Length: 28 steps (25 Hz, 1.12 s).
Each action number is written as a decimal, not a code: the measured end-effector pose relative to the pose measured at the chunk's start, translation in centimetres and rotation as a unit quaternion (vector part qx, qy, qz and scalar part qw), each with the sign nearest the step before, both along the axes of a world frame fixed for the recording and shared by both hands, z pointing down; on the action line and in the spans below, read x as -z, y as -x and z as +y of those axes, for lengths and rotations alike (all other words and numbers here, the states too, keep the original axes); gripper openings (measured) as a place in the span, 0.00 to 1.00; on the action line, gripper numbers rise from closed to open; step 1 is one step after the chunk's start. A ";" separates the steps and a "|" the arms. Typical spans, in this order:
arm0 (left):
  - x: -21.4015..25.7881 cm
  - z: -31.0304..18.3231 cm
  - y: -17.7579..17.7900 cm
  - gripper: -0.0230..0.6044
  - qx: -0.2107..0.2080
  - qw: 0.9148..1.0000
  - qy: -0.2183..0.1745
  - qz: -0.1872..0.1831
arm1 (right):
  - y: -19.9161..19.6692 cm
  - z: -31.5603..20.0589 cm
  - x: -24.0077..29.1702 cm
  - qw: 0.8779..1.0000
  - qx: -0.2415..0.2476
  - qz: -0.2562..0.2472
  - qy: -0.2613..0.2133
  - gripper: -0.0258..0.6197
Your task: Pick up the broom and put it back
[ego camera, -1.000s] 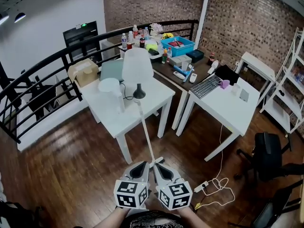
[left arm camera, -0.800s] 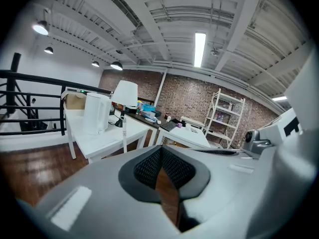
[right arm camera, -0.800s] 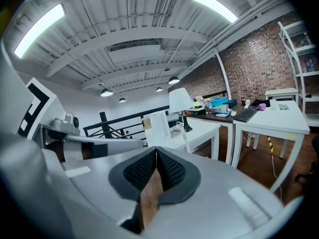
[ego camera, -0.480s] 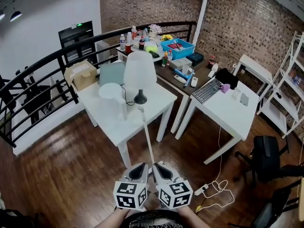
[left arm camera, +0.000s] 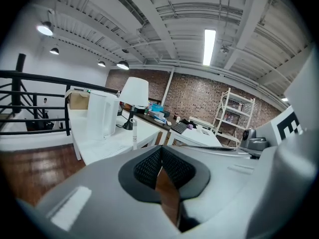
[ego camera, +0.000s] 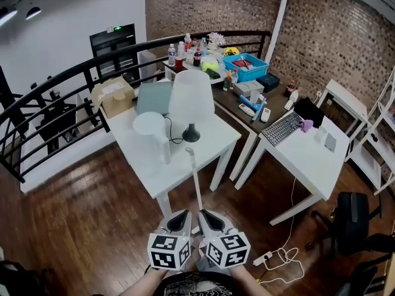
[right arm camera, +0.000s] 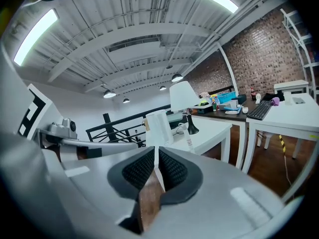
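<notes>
The broom shows only as a thin white handle (ego camera: 195, 184) that rises from between my two grippers and leans towards the white table (ego camera: 213, 139). Its top stands just before the table's front edge (left arm camera: 134, 138) (right arm camera: 189, 141). Its lower end is hidden between the grippers' noses, so I cannot tell what holds it. The left gripper (ego camera: 181, 215) (left arm camera: 160, 156) has its pads pressed together with nothing between them. The right gripper (ego camera: 208, 215) (right arm camera: 156, 156) sits close beside it. Its jaws are opening by a narrow slit, and I see no object gripped in the slit.
On the white table stand a lamp (ego camera: 192, 100) and a white jug (ego camera: 151, 125). A second white desk (ego camera: 308, 159) is to the right and a dark cluttered table behind. A black railing (ego camera: 62, 97) runs along the left. A power strip with cable (ego camera: 271, 258) and a black chair (ego camera: 352, 208) are on the wooden floor.
Both grippers have drawn back from the white table, still side by side. The broom handle's top has come away from the lamp's foot with them.
</notes>
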<state>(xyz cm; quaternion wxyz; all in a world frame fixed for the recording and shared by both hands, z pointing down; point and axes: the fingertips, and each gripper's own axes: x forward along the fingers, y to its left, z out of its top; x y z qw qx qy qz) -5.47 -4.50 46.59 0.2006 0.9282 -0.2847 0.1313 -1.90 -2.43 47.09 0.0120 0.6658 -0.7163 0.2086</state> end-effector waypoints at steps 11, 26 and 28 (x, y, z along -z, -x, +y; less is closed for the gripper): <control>-0.3 -6.9 -5.6 0.05 0.053 0.998 -0.004 -0.014 | -5.7 -7.8 -0.6 0.998 0.060 -0.003 -0.007 0.12; -3.8 -11.5 -9.0 0.08 0.121 0.992 0.017 -0.031 | -9.3 -15.3 -4.9 0.988 0.153 0.019 0.011 0.24; -4.1 -11.9 -9.1 0.08 0.132 0.990 0.021 -0.033 | -9.6 -16.2 -5.3 0.986 0.163 0.018 0.015 0.26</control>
